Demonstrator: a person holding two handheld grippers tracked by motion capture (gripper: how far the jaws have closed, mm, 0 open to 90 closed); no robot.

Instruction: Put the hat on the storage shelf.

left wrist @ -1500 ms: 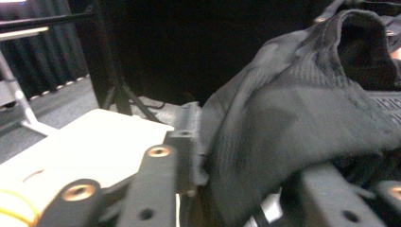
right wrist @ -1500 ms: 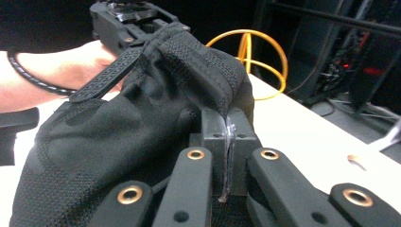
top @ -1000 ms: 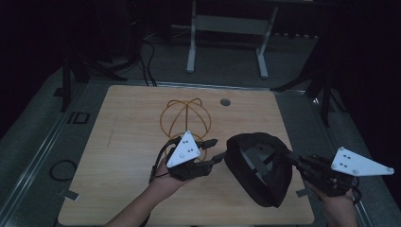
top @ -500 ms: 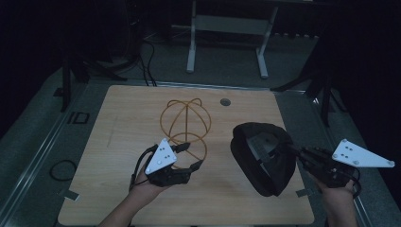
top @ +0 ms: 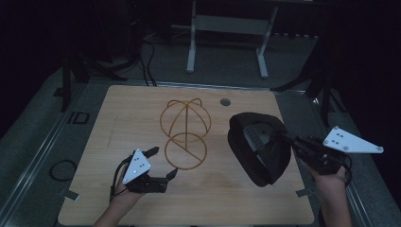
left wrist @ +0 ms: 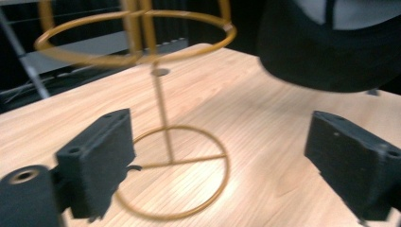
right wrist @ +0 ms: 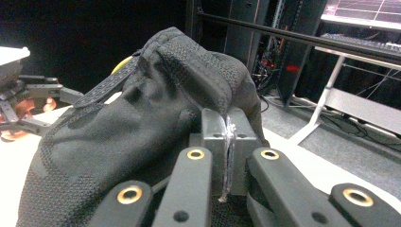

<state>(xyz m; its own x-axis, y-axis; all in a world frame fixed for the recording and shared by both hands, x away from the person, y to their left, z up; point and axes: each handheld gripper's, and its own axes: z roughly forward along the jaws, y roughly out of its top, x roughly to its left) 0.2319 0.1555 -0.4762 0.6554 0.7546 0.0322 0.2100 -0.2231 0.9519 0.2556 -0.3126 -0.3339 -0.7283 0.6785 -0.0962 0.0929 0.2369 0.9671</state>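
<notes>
A gold wire hat stand rises from a ring base on the wooden table. My left gripper hovers low at the front left of that base. Its jaws have just been opening and now stand wide apart with nothing gripped. In the left gripper view the stand is just ahead of the left gripper. To the right, a black cap hangs above the table with my right gripper shut on its edge. The right gripper view shows the right gripper pinching the cap's fabric. The cap also looms at the upper right of the left gripper view.
A round cable hole sits near the table's far edge. Beyond it stands a white desk frame on the dark floor. A cable loop lies on the floor to the left of the table.
My left gripper has drawn away from the cap, moving left and down towards the table, and its jaws have spread. The cap in my right gripper has shifted slightly right.
</notes>
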